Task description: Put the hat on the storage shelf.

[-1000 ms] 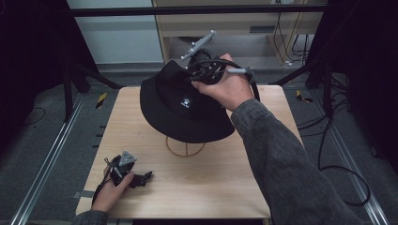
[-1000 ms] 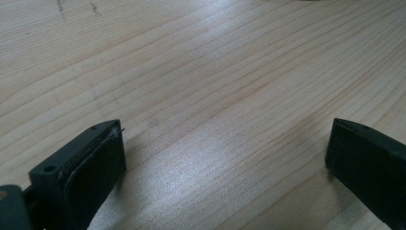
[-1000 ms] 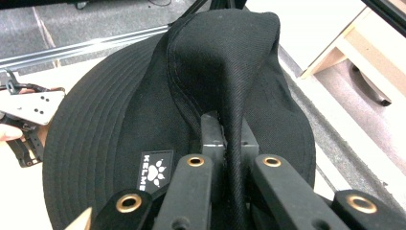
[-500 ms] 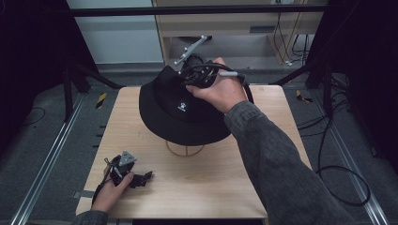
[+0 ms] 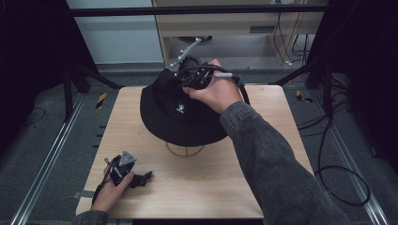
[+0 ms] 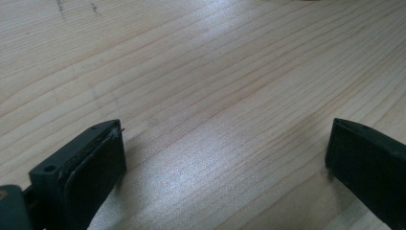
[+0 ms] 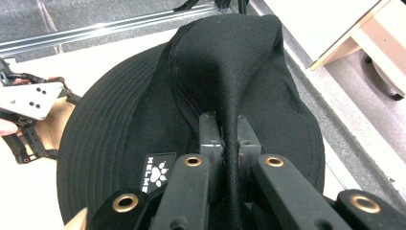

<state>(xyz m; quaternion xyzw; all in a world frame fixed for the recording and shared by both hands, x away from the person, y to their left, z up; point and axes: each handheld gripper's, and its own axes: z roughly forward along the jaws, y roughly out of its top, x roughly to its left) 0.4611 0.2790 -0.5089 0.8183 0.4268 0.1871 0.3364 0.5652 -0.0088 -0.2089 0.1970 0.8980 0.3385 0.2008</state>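
Sitting on a thin wooden ring stand (image 5: pixel 185 151) at frame centre, the black fabric bucket hat (image 5: pixel 173 117) is pinched by a narrow crown fold in the closed right gripper (image 7: pixel 229 139). Risk: fold slides free, or brim drags the stand over. Left gripper (image 6: pixel 225 153) rests open, lower left, on the pale wooden table (image 5: pixel 263 187).

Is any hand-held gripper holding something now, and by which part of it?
The right hand-held gripper pinches a fold of cloth on the crown of the black hat. The left hand-held gripper holds nothing, its jaws open over the table.
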